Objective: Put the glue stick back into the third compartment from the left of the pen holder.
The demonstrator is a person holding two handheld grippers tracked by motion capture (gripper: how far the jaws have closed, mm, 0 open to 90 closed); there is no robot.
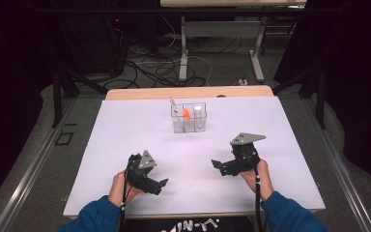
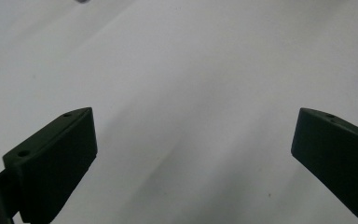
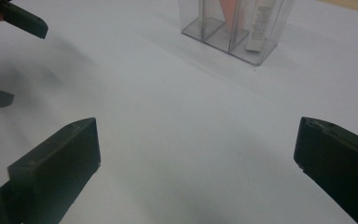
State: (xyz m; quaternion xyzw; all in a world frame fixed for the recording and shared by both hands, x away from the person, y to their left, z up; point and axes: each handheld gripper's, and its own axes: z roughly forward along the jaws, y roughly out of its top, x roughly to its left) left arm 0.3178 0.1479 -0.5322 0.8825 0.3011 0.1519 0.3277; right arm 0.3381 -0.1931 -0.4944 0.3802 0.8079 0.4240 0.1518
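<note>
Both tools rest low over the white surface (image 1: 125, 145) with nothing between their jaws: the left tool (image 2: 193, 154) stands wide apart, and so does the right tool (image 3: 196, 163). The clear plastic three-compartment organiser (image 1: 188, 118) stands near the far edge, well apart from both, so this looks like a pause between steps. A next reach would have to travel forward to it. Its contents, an orange piece (image 1: 186, 113) and a white tube (image 1: 198, 114), are too small to identify.
</note>
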